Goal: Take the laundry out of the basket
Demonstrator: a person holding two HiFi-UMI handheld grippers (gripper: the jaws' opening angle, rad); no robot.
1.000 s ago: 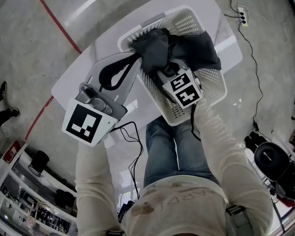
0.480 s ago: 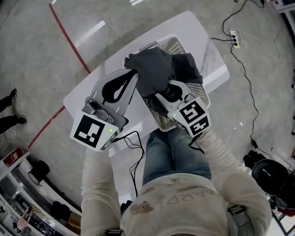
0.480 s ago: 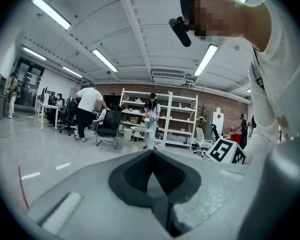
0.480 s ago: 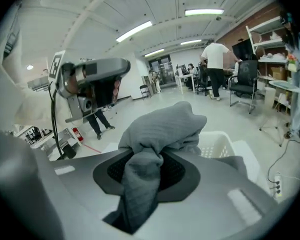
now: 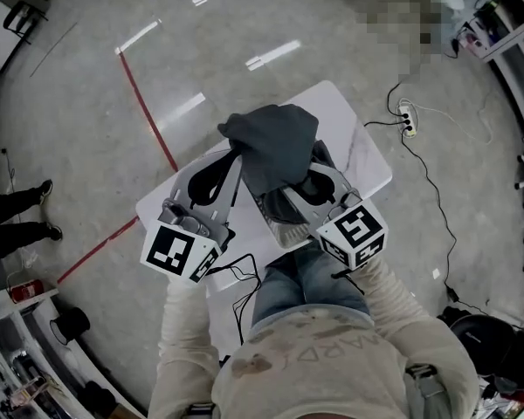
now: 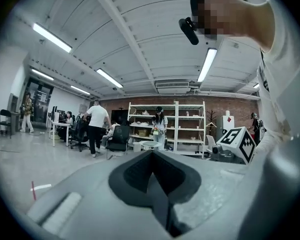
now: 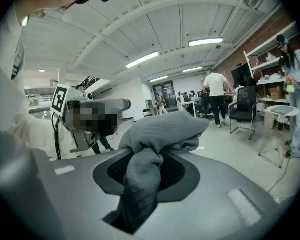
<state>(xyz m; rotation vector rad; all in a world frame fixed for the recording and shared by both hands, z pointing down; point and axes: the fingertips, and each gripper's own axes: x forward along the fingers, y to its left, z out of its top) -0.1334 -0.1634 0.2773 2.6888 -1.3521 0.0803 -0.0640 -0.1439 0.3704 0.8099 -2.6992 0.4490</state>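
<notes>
The dark grey cloth garment point(image 5: 275, 147) hangs bunched in the air above the white slotted plastic laundry basket point(image 5: 286, 227), its lower folds draping down toward the basket's rim. Your right gripper point(image 7: 145, 159) is clenched on a thick twist of that fabric, a firm bite well inside the pads. Your left gripper point(image 6: 152, 156) has its jaws together with no cloth showing between them. In the head view its tips sit just beside the garment's edge.

To finish the lift well, raise the right gripper until the trailing hem clears the rim, then swing it sideways over the bare part of the white tabletop point(image 5: 358, 138). Part the left jaws and take a loose fold for support, so that the weight is shared.
</notes>
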